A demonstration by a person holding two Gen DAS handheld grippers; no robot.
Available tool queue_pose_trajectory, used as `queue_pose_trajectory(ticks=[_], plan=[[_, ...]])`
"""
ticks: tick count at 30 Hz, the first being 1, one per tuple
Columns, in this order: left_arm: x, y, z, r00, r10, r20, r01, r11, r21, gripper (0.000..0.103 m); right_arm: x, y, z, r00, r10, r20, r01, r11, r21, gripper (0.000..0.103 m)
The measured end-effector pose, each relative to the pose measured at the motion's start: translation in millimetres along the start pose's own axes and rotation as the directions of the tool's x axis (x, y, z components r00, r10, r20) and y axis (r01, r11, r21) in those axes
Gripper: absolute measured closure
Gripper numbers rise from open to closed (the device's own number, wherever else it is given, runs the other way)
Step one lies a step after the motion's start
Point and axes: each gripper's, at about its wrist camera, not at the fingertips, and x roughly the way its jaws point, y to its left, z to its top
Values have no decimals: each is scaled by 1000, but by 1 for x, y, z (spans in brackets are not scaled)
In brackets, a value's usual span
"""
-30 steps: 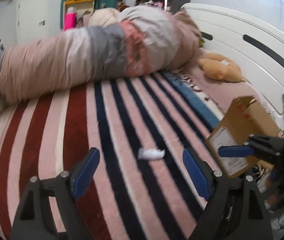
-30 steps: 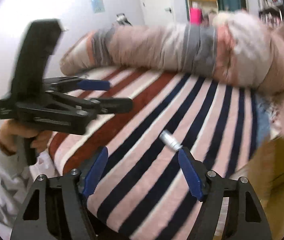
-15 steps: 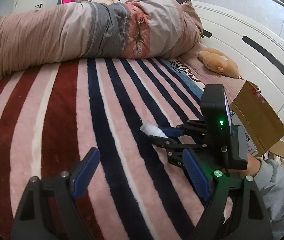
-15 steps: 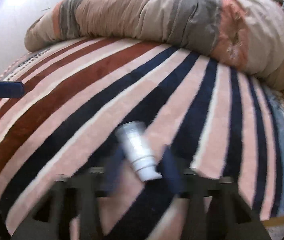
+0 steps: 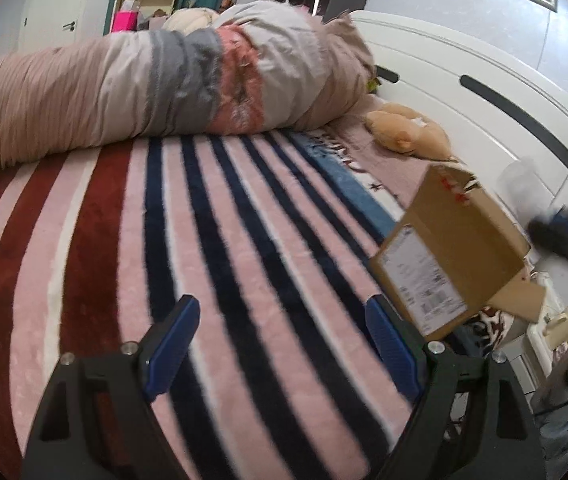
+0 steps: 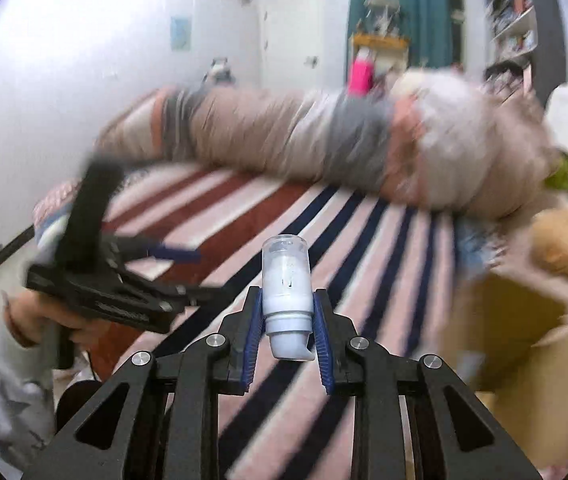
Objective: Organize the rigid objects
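My right gripper (image 6: 286, 308) is shut on a small white bottle (image 6: 286, 284) with a clear cap, held upright above the striped blanket (image 6: 268, 216). The bottle shows blurred in the left wrist view (image 5: 522, 188), held by the right gripper (image 5: 564, 232) above the open cardboard box (image 5: 448, 252) at the bed's right edge. The box is a blurred brown mass in the right wrist view (image 6: 500, 332). My left gripper (image 5: 280, 340) is open and empty over the blanket (image 5: 204, 240); it also shows at the left of the right wrist view (image 6: 172, 256).
A rolled quilt (image 5: 156, 84) lies across the far side of the bed. A tan plush toy (image 5: 408, 132) sits by the white headboard (image 5: 484, 92). Shelves and a teal curtain (image 6: 396, 8) stand behind.
My right gripper closed on the bottle, lifted it off the blanket and carried it right, over the box. My left gripper pulled back a little and stays open.
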Motion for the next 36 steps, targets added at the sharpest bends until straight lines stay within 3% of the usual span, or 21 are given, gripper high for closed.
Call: queue_pose_trajectory(ticks=[4, 6, 11, 13, 15, 20, 23, 25, 27, 29, 33, 36], plan=[[-4, -37, 8, 999, -7, 52, 7, 1000, 7, 11, -32, -64, -7, 989, -145, -35, 148, 984, 95, 83], [-3, -57, 14, 997, -34, 64, 33, 999, 14, 10, -24, -98, -17, 972, -201, -121, 217, 967, 133, 83], [4, -100, 27, 997, -21, 69, 17, 999, 49, 3, 20, -136, -35, 952, -148, -268, 201, 962, 184, 79], [6, -109, 29, 998, -12, 69, 8, 998, 61, 2, 28, -140, -39, 946, -135, -295, 198, 961, 195, 61], [8, -118, 30, 997, 17, 70, -22, 997, 71, 1, 23, -144, -41, 949, -152, -278, 210, 959, 192, 47], [3, -125, 30, 988, 111, 103, -117, 991, 57, 1, -6, -148, -42, 979, -105, -172, 139, 969, 203, 29], [-9, -128, 31, 970, 188, 156, -195, 980, 29, 1, -30, -135, -31, 998, -63, -25, 65, 990, 128, 9], [-22, -132, 31, 953, 230, 198, -236, 972, 6, 1, -52, -122, -29, 995, -9, 103, 4, 999, 53, 1], [-34, -131, 31, 936, 267, 231, -267, 963, -32, 1, -68, -112, -28, 977, 55, 206, -55, 998, -8, 0], [-45, -128, 30, 922, 295, 251, -286, 955, -72, 1, -72, -106, -28, 967, 94, 236, -91, 996, -24, 0], [-52, -120, 26, 909, 345, 236, -325, 938, -119, 1, -60, -105, -35, 969, 148, 196, -155, 988, 20, 0], [-51, -115, 22, 903, 371, 216, -351, 928, -126, 1, -46, -105, -44, 979, 123, 160, -131, 991, 37, 0]])
